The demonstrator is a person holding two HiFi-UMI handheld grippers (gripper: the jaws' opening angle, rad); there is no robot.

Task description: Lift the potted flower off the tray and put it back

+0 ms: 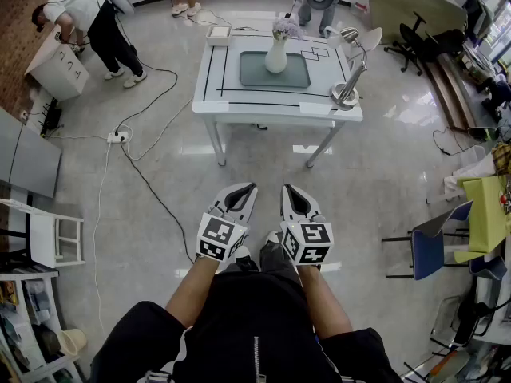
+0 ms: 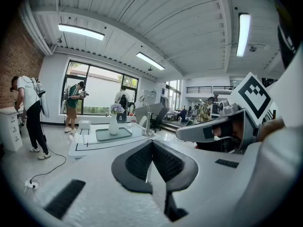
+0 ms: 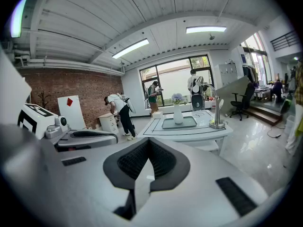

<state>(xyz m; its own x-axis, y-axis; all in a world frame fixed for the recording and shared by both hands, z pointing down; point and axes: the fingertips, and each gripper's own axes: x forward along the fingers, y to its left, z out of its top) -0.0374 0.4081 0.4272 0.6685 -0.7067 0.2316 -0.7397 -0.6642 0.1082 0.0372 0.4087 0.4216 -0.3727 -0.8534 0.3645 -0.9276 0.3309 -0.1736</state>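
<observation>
The potted flower, a white vase (image 1: 276, 54) with pale lilac blooms, stands upright on a grey-green tray (image 1: 297, 76) on a white table (image 1: 239, 94) far ahead of me. Both gripper views show the vase (image 2: 113, 125) (image 3: 178, 113) on its tray (image 2: 122, 134) (image 3: 187, 123) in the distance. My left gripper (image 1: 249, 187) and right gripper (image 1: 287, 189) hang side by side over the floor near my legs, well short of the table. Each gripper's jaws are shut with nothing between them, as the left gripper (image 2: 151, 143) and right gripper (image 3: 148, 141) views show.
A silver desk lamp (image 1: 349, 82) stands at the table's right front corner and a small white box (image 1: 218, 32) at its back left. Cables and a power strip (image 1: 118, 137) lie on the floor to the left. A person bends at a white cabinet (image 1: 60, 70); chairs (image 1: 435, 242) stand right.
</observation>
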